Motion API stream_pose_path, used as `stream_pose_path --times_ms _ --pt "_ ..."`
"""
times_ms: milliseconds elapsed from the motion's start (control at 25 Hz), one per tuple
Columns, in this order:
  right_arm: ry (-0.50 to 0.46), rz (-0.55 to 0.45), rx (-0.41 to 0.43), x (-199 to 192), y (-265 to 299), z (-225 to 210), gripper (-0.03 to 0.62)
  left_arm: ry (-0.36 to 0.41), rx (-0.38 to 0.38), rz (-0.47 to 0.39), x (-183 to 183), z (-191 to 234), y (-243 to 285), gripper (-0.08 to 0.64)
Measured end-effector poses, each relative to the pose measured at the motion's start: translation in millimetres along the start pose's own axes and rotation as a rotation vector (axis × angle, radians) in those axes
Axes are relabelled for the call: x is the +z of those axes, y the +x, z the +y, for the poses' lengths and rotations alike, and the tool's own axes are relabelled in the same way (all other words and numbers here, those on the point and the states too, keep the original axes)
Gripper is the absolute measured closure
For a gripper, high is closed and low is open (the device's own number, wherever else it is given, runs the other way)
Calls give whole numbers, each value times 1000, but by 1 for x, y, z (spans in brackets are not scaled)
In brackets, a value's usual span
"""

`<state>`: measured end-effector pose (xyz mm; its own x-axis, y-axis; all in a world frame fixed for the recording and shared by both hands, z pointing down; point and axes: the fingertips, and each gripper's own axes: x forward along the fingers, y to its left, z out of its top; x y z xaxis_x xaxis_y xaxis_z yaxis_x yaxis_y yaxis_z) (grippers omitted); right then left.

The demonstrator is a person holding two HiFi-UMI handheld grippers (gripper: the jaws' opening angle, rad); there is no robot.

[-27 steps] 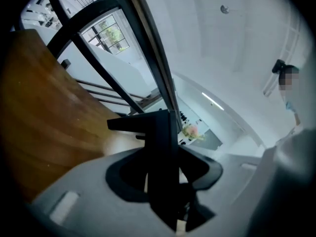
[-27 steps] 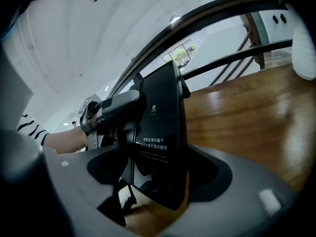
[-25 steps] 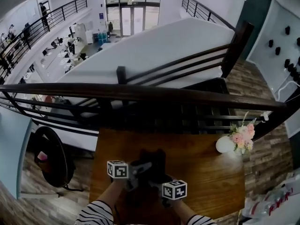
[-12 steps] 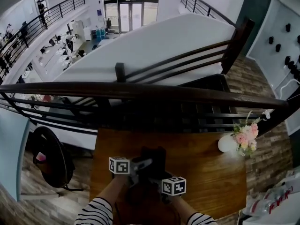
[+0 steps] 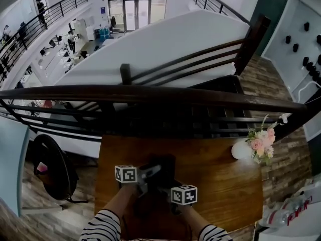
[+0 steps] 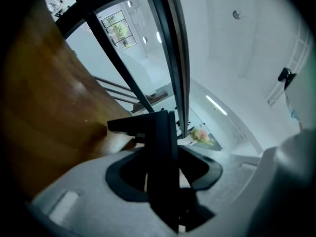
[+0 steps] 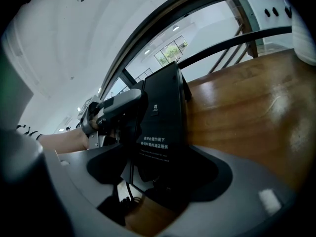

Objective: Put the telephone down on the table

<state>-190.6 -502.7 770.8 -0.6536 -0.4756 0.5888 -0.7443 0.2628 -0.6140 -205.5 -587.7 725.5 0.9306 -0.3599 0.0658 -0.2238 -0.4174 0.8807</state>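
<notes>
Mezzanine setting: a dark railing [image 5: 150,95] runs across the head view, with an open hall below it. The wooden desk [image 5: 220,185] sits against the railing on its near side. A white vase [image 5: 242,150] with pink flowers [image 5: 261,142] stands at the desk's far right corner, well apart from the work. A black chair [image 5: 52,167] stands on the floor left of the desk.

Telephone [image 5: 163,165]: black, held over the near middle of the desk, between the two claws. The left claw [image 5: 152,173] comes at it from the left, the right claw [image 5: 168,189] from the near right. Striped sleeves [image 5: 103,228] show at the bottom edge.

Left gripper view: the jaws are closed on a thin black edge of the telephone, which fills the gap between them. This view is rolled, so the desk surface appears at the left side and the railing rises through the middle.

Right gripper view: the jaws are closed on the telephone's broad black body, and a panel with small white print faces the camera. The left claw shows beyond, clamped on the opposite side. A dark cord [image 7: 123,199] hangs at the telephone's lower end, with wood grain showing under it. The right claw is angled down toward the desk.

Contact between telephone and desk: cannot tell from any view.
</notes>
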Motion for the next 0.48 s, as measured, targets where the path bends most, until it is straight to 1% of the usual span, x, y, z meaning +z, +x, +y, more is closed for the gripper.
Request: stream_pose_path --times_ms 320,480 --pt "16 -17 2 -3 -5 1 214 13 48 4 -5 -4 0 362" --pt "28 -30 1 -2 -11 2 206 44 73 -4 -7 -8 2 284"
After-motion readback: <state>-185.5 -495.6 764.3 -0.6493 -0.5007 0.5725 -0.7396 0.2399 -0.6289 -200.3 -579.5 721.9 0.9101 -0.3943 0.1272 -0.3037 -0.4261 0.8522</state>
